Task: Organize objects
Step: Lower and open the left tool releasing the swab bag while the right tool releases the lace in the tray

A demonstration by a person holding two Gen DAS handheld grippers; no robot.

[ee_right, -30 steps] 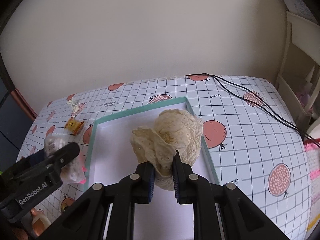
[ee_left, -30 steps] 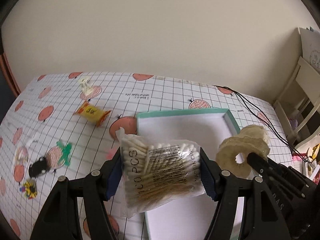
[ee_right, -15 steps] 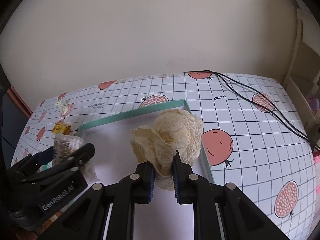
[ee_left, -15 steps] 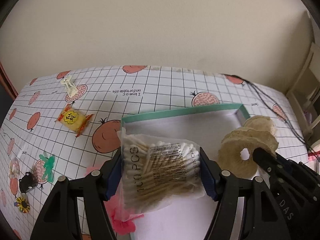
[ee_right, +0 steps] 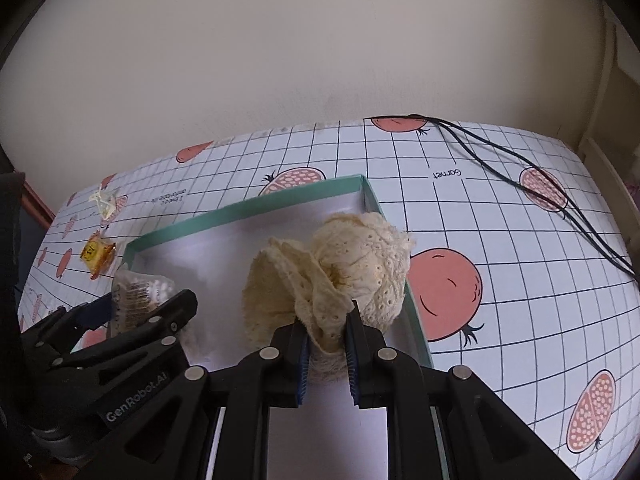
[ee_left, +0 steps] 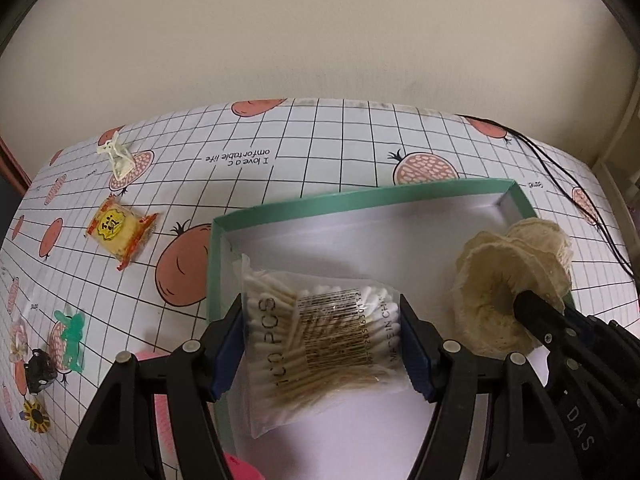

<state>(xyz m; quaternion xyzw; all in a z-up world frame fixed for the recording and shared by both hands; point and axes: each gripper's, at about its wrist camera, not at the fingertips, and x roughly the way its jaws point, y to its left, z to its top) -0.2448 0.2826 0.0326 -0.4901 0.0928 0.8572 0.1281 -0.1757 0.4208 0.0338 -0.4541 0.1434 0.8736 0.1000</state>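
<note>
Clear plastic bag of cotton swabs [ee_left: 320, 344], printed with a barcode and "100 PCS", was clamped between the blue-padded fingers of the left gripper [ee_left: 321, 346], jaws set fairly wide against both sides of the bag. Hung over the near left part of the shallow teal-walled, white-floored box [ee_left: 360, 196]; whether touching the floor could not be told. Cream lace scrunchie [ee_right: 332, 276], ruffled and folded, was pinched in the narrow jaws of the right gripper [ee_right: 326, 350], over the right side of the same box, close to its right wall. In the left wrist view, same scrunchie [ee_left: 508, 292] was seen just right of the bag, apart from it.

Outside the box, on the white grid-patterned tablecloth with red fruit prints [ee_left: 340, 140]: yellow wrapped snack packet [ee_left: 120, 232] to the left, cream plastic hair clip [ee_left: 118, 156] farther back, green figure-shaped clip [ee_left: 72, 334], small black object [ee_left: 39, 370] and small sunflower-shaped piece [ee_left: 36, 414] near the left edge. Black cables [ee_right: 540, 184] trailed across the far right of the cloth. Plain cream wall [ee_right: 300, 60] behind.
</note>
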